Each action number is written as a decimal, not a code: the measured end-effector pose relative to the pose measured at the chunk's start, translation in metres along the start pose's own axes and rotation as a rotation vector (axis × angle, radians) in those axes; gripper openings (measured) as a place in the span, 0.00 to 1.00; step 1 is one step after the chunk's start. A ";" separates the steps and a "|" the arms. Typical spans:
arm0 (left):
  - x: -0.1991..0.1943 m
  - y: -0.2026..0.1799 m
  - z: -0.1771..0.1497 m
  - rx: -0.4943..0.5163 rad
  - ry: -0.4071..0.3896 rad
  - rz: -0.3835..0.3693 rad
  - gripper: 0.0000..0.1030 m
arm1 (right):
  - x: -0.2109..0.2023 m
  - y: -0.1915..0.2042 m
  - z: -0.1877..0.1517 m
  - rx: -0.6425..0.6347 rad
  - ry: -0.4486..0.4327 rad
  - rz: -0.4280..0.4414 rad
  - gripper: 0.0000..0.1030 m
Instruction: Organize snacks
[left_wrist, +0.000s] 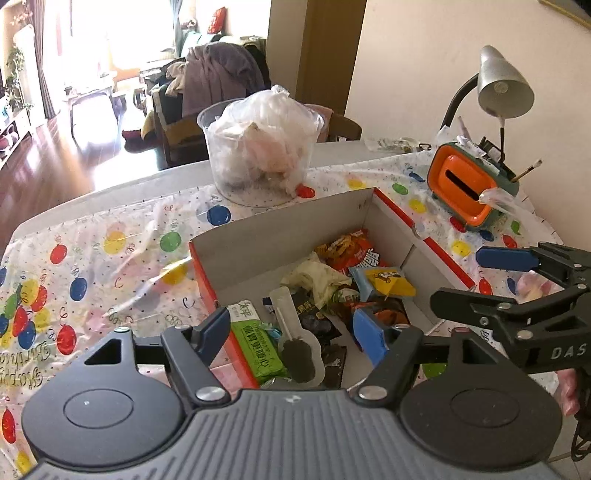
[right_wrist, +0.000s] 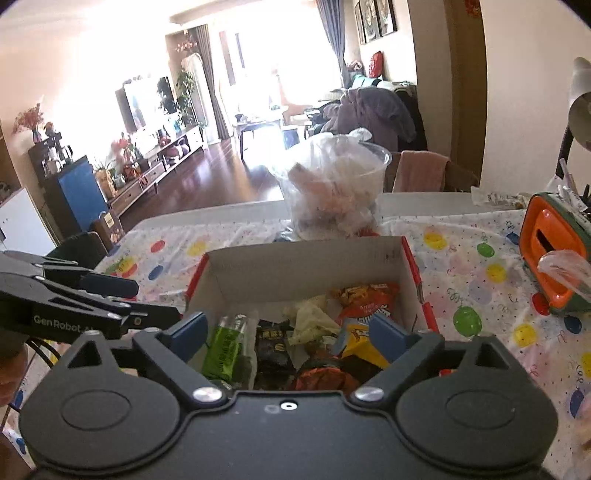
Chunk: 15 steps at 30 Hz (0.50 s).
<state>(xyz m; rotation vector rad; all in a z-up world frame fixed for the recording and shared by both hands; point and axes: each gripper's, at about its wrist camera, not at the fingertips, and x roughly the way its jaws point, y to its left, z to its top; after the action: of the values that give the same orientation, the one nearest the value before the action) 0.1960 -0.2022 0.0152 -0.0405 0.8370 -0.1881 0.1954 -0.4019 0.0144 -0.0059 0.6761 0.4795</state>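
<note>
An open cardboard box (left_wrist: 288, 221) (right_wrist: 295, 269) with red outer sides sits on the table and holds several snacks. Among them are a green packet (left_wrist: 258, 343) (right_wrist: 229, 343), a black packet (left_wrist: 317, 317) (right_wrist: 273, 347), a red chip bag (left_wrist: 354, 251) (right_wrist: 369, 299), a yellow packet (left_wrist: 388, 282) (right_wrist: 362, 347) and a wrapped lollipop (left_wrist: 295, 339). My left gripper (left_wrist: 291, 325) (right_wrist: 140, 301) hovers open over the box's near left side, holding nothing. My right gripper (right_wrist: 288, 326) (left_wrist: 480, 278) stands wide open above the box's near edge, also empty.
A clear plastic tub (left_wrist: 262, 147) (right_wrist: 332, 184) stuffed with plastic bags stands just behind the box. An orange container (left_wrist: 465, 184) (right_wrist: 550, 251) and a grey desk lamp (left_wrist: 502, 85) are at the right by the wall. A balloon-print tablecloth (left_wrist: 92, 266) covers the table.
</note>
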 end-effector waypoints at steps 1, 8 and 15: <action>-0.003 0.001 -0.001 -0.005 -0.006 -0.001 0.74 | -0.003 0.002 0.000 -0.001 -0.007 -0.001 0.96; -0.028 0.002 -0.017 0.006 -0.086 0.018 0.86 | -0.018 0.015 -0.007 -0.015 -0.044 0.000 1.00; -0.039 0.005 -0.029 -0.038 -0.089 -0.021 1.00 | -0.023 0.016 -0.016 0.015 -0.045 0.000 1.00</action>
<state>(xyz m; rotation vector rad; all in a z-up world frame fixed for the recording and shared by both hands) 0.1500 -0.1888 0.0239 -0.0923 0.7520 -0.1892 0.1635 -0.3995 0.0184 0.0188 0.6359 0.4737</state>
